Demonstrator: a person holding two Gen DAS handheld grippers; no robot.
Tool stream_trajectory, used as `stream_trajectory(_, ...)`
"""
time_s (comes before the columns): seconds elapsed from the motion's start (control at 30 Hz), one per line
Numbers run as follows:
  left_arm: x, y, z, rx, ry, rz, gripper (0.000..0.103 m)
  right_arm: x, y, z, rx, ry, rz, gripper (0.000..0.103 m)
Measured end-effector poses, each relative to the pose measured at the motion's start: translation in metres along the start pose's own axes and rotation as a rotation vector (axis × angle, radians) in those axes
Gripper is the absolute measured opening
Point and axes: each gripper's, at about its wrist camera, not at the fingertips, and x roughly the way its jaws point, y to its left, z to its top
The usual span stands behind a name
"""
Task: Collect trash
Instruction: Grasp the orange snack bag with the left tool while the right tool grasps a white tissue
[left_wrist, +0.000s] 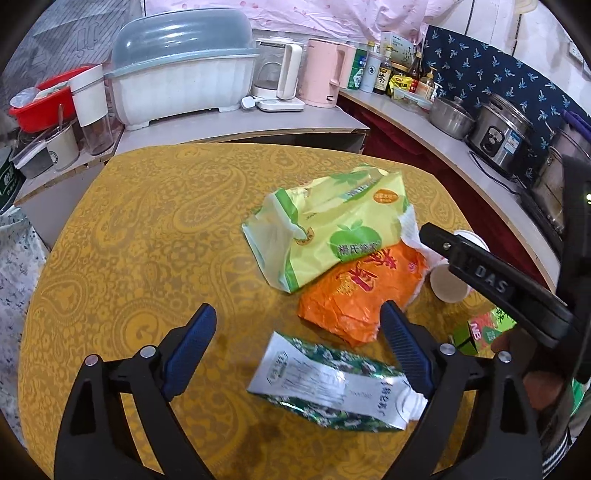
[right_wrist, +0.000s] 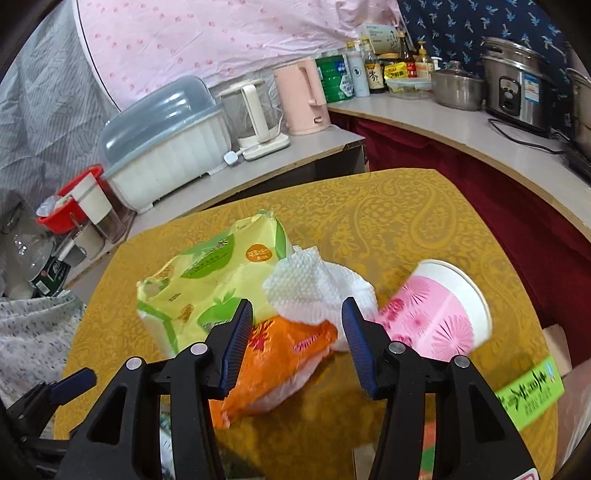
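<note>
Nothing collected yet, judging by the table (left_wrist: 122, 221). Left gripper (left_wrist: 297, 341) was wide and empty, green-white pouch (left_wrist: 328, 384) lying between its jaws. Right gripper (right_wrist: 297, 341) stood half open, empty, just short of the white tissue (right_wrist: 314, 291); orange bag (right_wrist: 280, 362) beneath, green bag (right_wrist: 207, 284) to its left, pink cup (right_wrist: 436, 310) to its right.

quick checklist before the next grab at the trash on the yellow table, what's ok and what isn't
1. Left claw open and empty: ok.
2. Green-and-white wrapper lies partly between the left claw's pads, flat on the table: ok.
3. Right claw open, nothing gripped: ok.
4. Crumpled paper towel lined up ahead of the right claw: ok, though whether the pads touch it: cannot tell.
5. Pink paper cup on its side beside the towel, could roll if bumped: not ok.
6. Bin for the trash in view: not ok.
</note>
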Motion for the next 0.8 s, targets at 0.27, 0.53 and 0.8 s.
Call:
stream_trajectory(0.27, 0.019, 0.009, 0.004, -0.026, 0.033, -0.01, 0.086, 0.035, -0.001, 0.001, -0.027, 0.075, -0.018, 0.029)
stream_trajectory(0.53, 0.026, -0.016, 0.001, 0.021, 0.049, -0.062, 0.086, 0.017, -0.026, -0.014, 0.024, 0.076, -0.002, 0.002)
stream_trajectory(0.8, 0.056, -0.056, -0.002, 0.138, 0.115, -0.096, 0.086, -0.01, -0.051, -0.026, 0.102, 0.048, 0.042, 0.002)
